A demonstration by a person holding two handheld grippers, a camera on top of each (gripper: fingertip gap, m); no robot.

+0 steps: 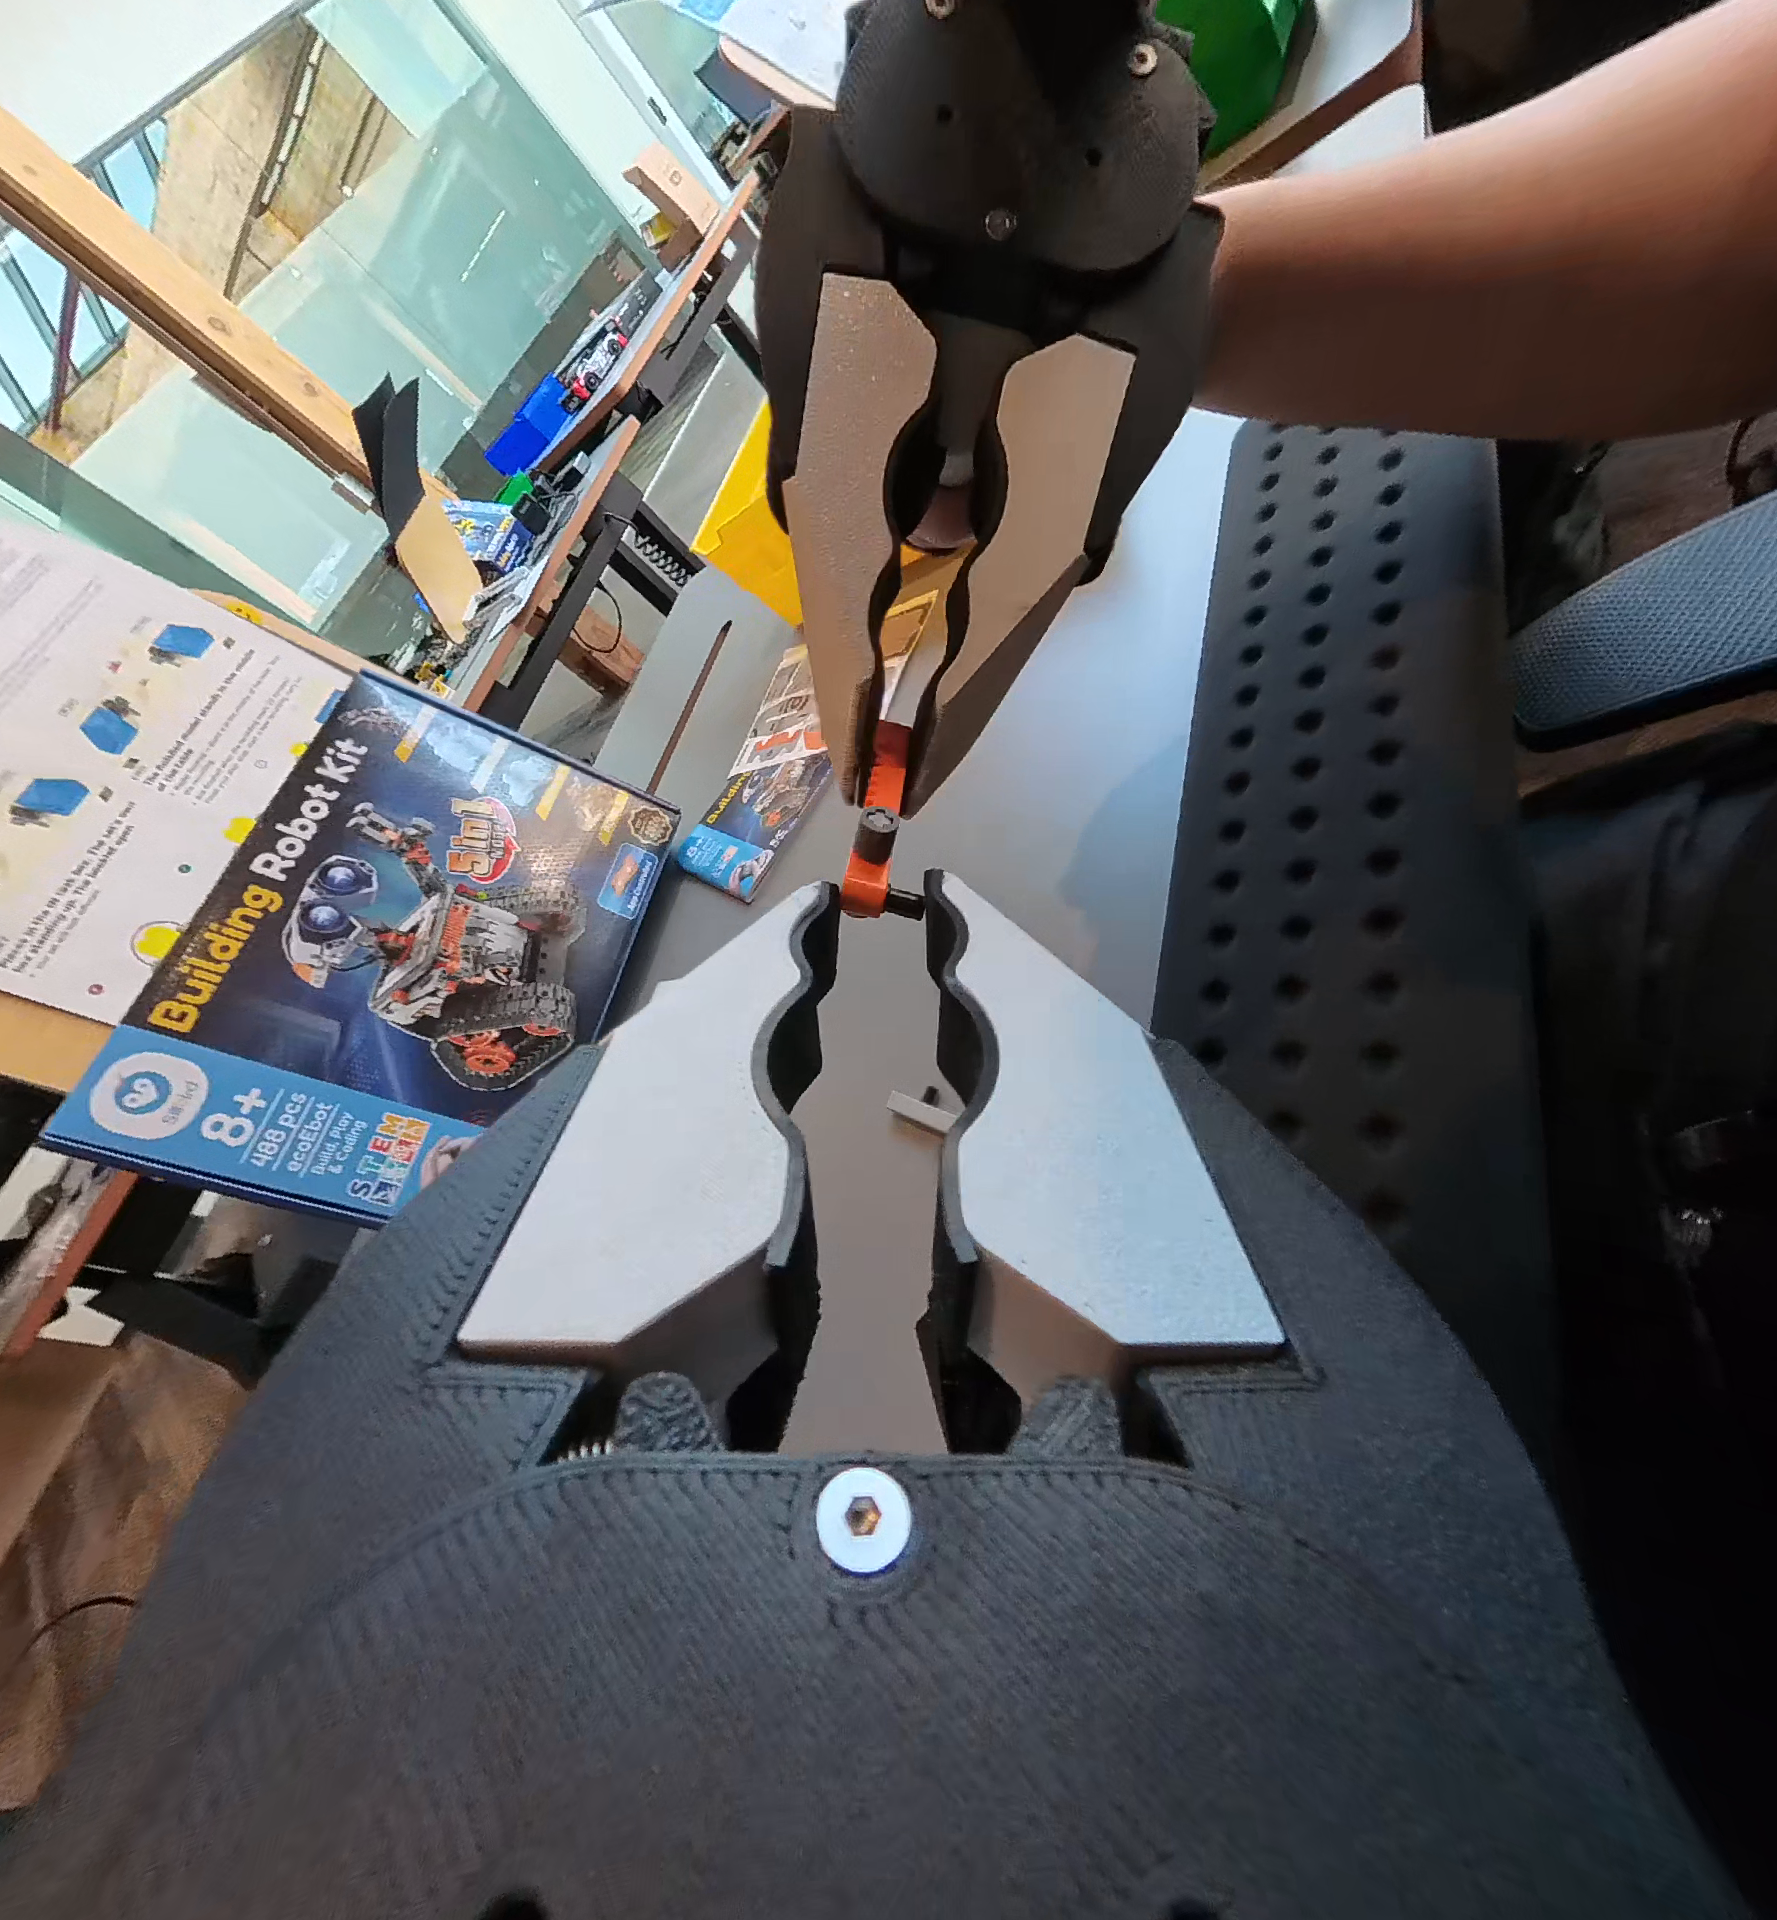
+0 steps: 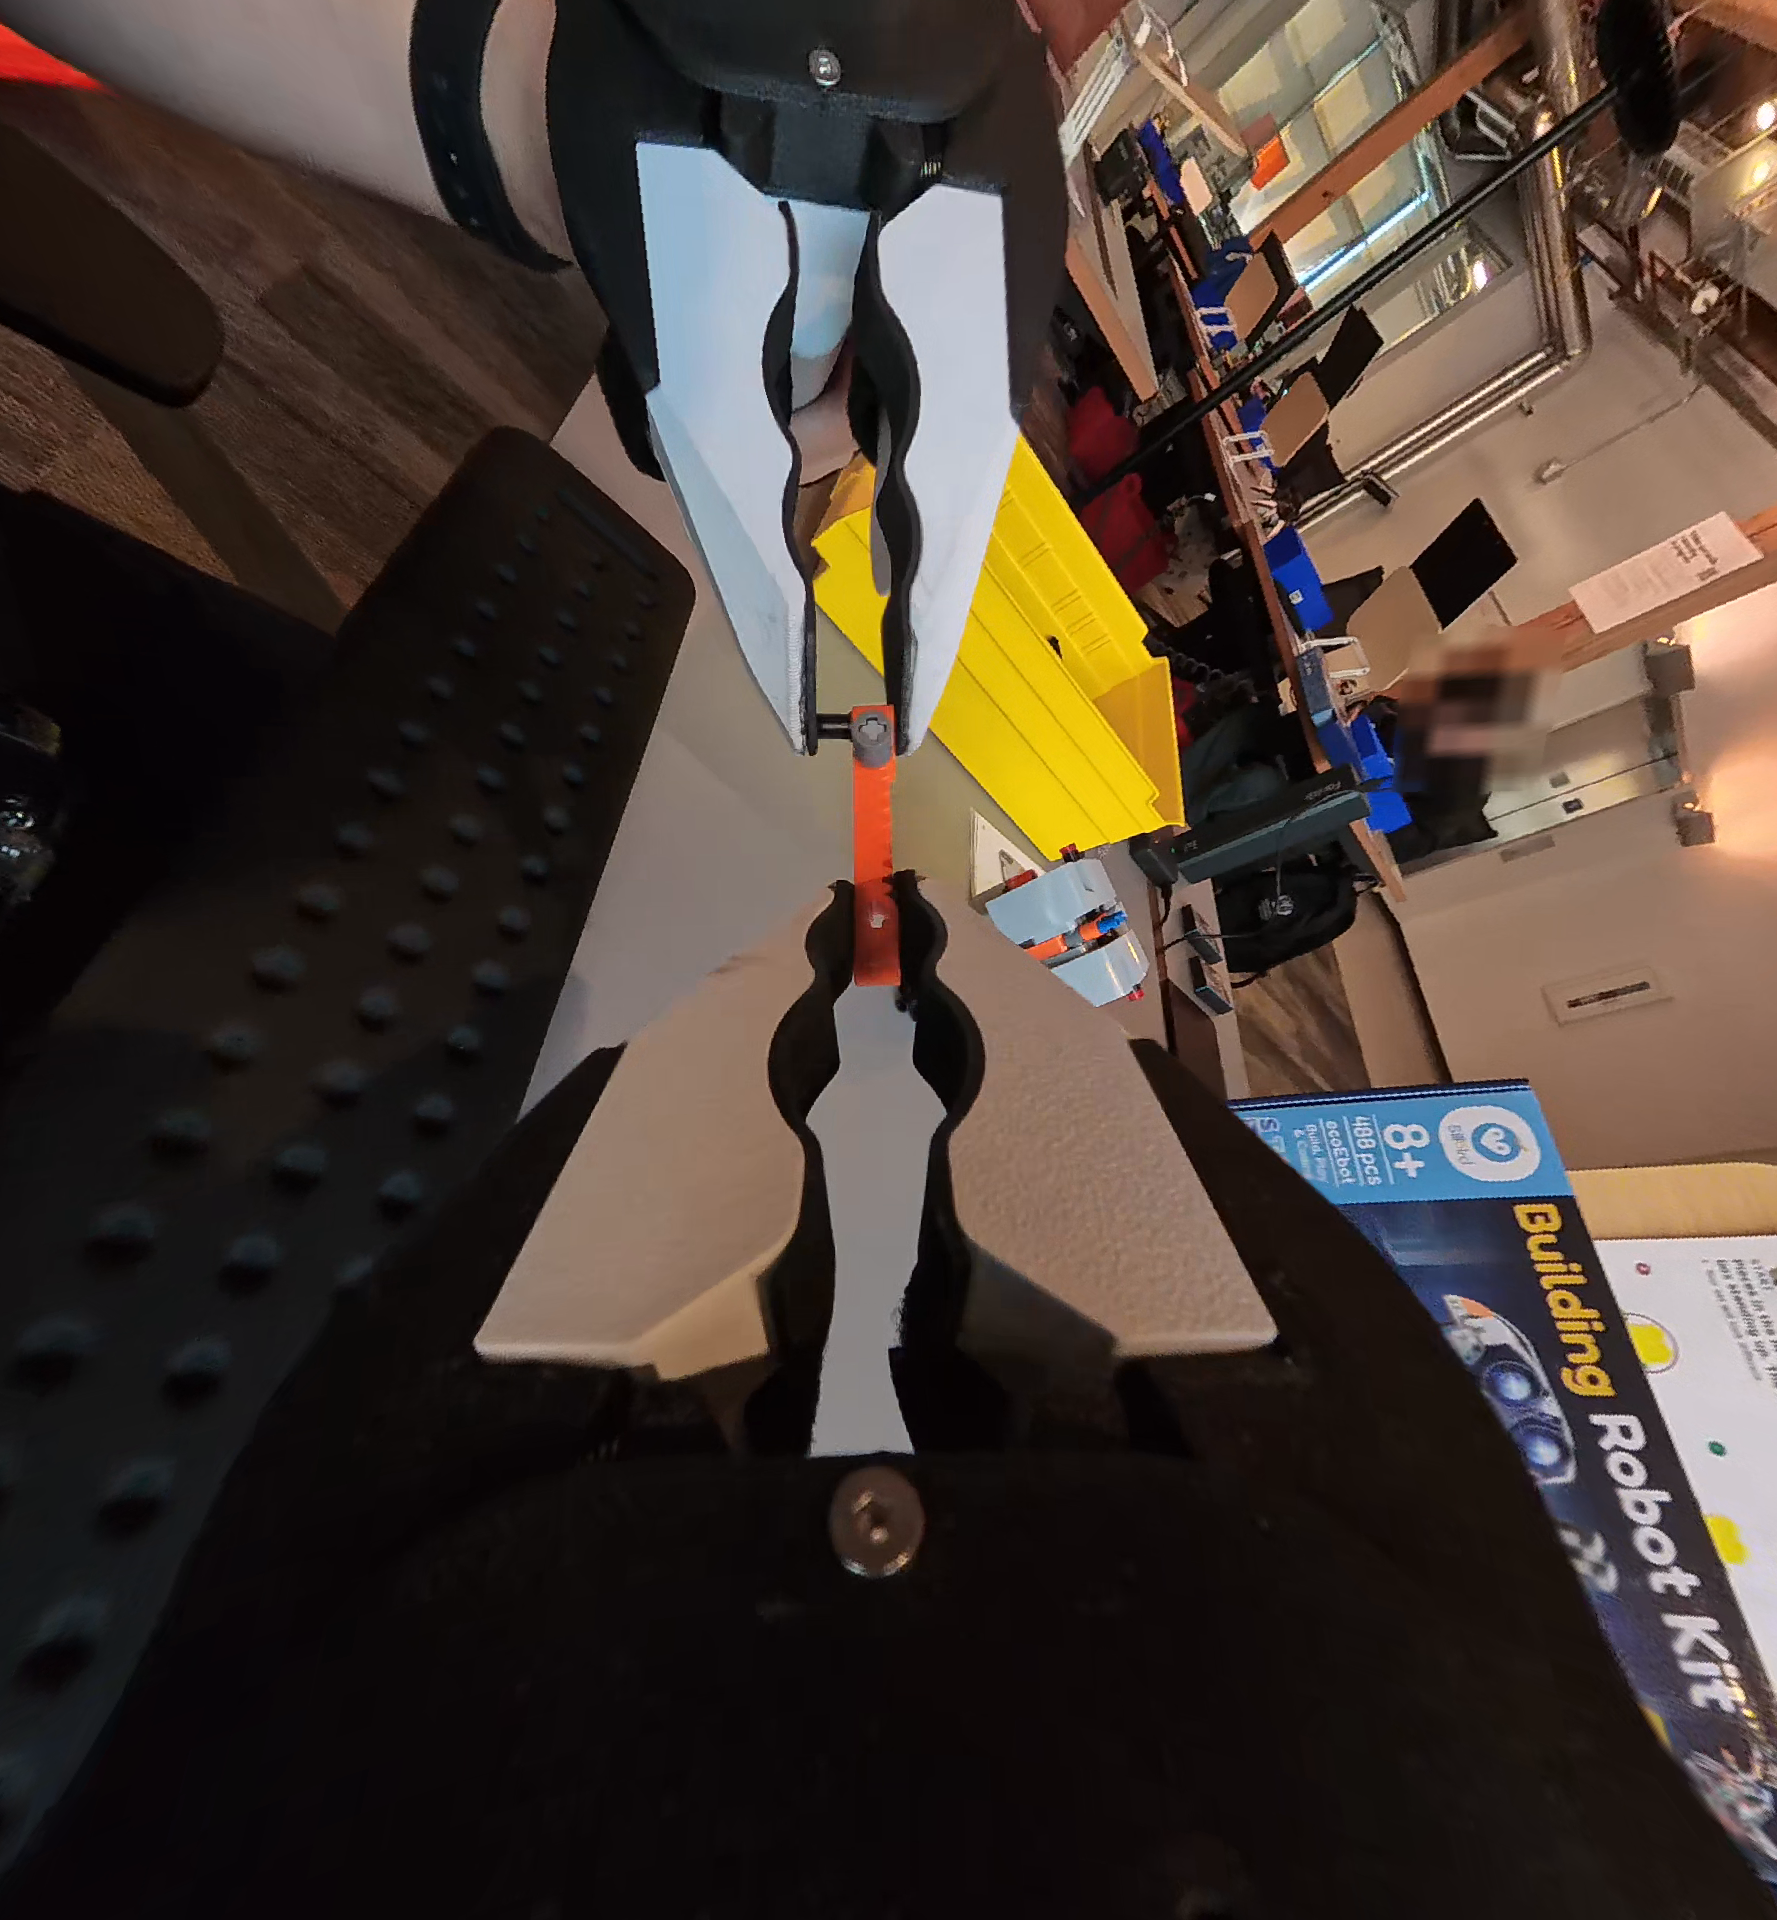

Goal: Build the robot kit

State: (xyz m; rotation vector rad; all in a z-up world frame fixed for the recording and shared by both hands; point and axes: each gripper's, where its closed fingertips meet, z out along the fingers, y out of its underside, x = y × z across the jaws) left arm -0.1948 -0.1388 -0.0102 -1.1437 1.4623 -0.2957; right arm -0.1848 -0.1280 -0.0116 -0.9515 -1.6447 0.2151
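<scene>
My left gripper (image 1: 881,894) is closed across the end of a thin orange beam (image 1: 866,883), with a black pin (image 1: 905,902) pressed between the beam and one finger. My right gripper (image 2: 876,891) is shut on the other end of the same orange beam (image 2: 873,831). The two grippers face each other tip to tip above a grey table (image 1: 1071,748). The right gripper also shows in the left wrist view (image 1: 884,805), held by a bare arm. The left gripper shows in the right wrist view (image 2: 856,743). A grey round connector (image 2: 871,732) sits on the beam there.
A blue robot kit box (image 1: 364,966) and a printed instruction sheet (image 1: 63,748) lie to one side. A black perforated chair back (image 1: 1351,831) stands close on the other. A yellow bin (image 2: 1050,665), a small grey assembly (image 2: 1071,925) and a booklet (image 1: 770,800) are on the table. Only a small space, under 4 cm, lies between the two pairs of fingers.
</scene>
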